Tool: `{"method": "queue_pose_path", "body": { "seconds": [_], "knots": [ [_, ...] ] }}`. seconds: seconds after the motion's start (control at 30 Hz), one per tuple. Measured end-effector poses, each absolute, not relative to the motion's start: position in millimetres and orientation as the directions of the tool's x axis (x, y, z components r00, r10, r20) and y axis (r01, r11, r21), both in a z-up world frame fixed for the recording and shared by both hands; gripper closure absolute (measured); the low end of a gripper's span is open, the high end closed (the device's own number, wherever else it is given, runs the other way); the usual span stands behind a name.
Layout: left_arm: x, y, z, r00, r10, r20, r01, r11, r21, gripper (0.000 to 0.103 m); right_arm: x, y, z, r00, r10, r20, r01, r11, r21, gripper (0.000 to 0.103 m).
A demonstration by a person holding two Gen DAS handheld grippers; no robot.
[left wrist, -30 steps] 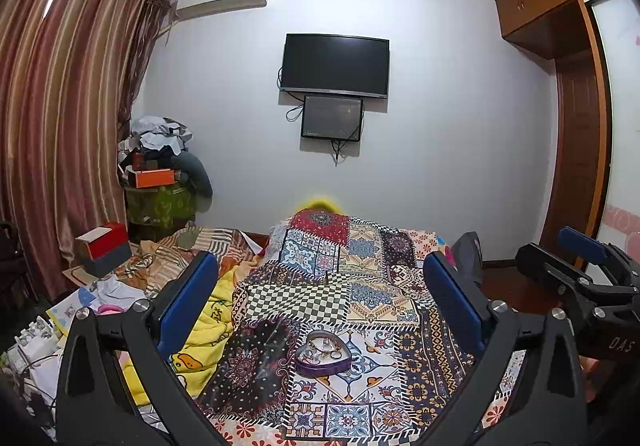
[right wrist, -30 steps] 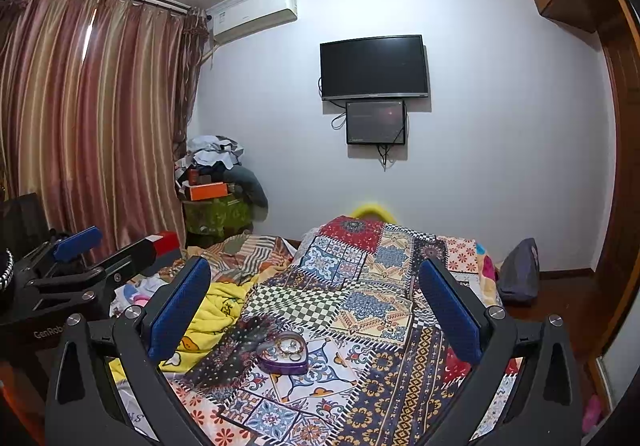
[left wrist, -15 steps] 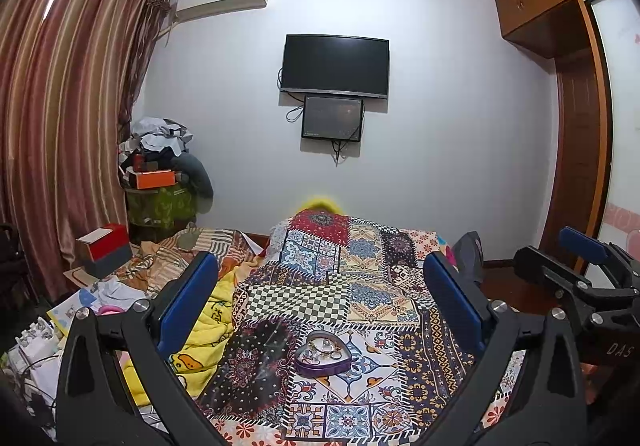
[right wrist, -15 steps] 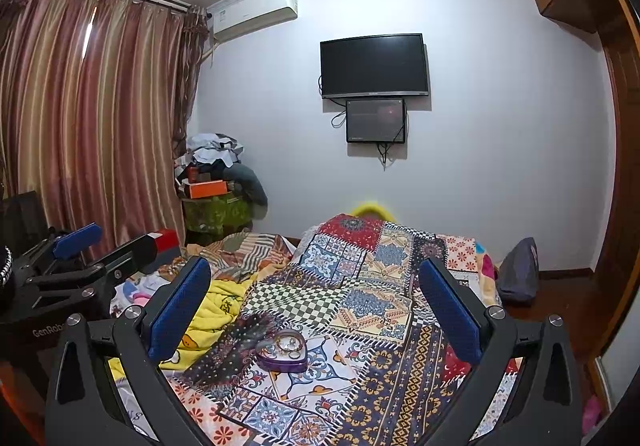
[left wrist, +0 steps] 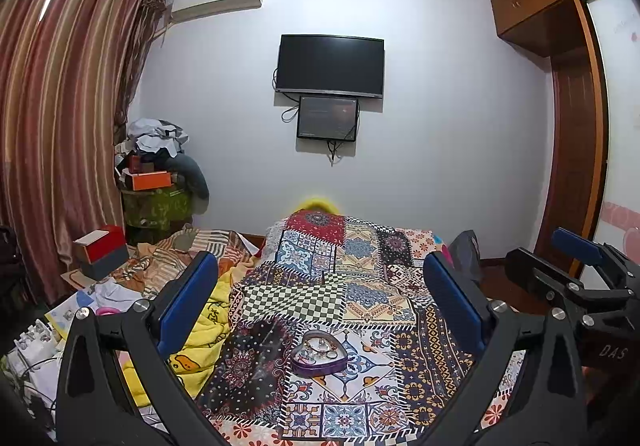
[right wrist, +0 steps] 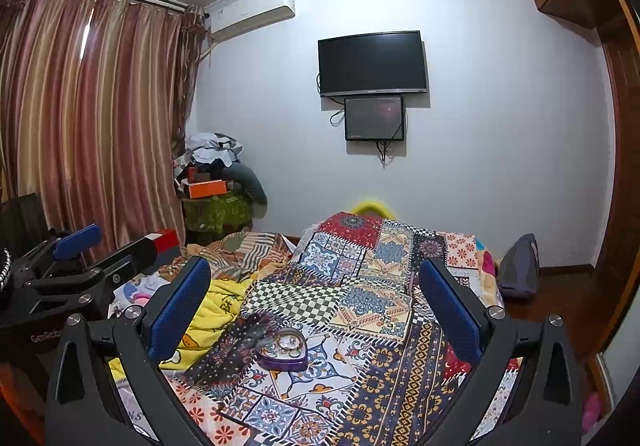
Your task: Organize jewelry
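Observation:
A purple heart-shaped jewelry box [left wrist: 320,354] lies open on the patchwork bedspread [left wrist: 360,286], with rings and small jewelry pieces inside. It also shows in the right wrist view [right wrist: 282,349]. My left gripper [left wrist: 320,286] is open and empty, held above and in front of the box. My right gripper [right wrist: 314,290] is open and empty too, at about the same distance from it. The right gripper shows at the right edge of the left wrist view [left wrist: 576,270], and the left gripper at the left edge of the right wrist view [right wrist: 80,258].
A yellow blanket [left wrist: 200,334] and striped cloth [left wrist: 200,250] lie left of the bedspread. A red and grey box [left wrist: 102,250] and clutter sit at the far left by the curtain [left wrist: 60,125]. A wardrobe [left wrist: 572,125] stands right; a TV [left wrist: 330,65] hangs ahead.
Both views have barely shifted. The box and both grippers stay as they were, open and empty.

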State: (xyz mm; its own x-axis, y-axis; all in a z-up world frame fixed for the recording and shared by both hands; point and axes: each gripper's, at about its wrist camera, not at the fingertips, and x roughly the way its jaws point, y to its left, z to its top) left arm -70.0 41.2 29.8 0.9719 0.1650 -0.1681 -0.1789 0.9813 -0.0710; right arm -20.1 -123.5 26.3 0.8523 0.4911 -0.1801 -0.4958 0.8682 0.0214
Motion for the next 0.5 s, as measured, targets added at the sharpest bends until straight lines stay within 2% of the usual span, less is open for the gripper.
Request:
{"method": "queue_pose_path", "body": {
  "seconds": [0.5],
  "knots": [
    [-68.0,36.4,28.9,0.976,0.126,-0.176,-0.138,0.989,-0.057,0.000,-18.4,-126.1,26.9,0.852,0.492,-0.180,-0.494,0.869,0.033,0.000]
  ]
}}
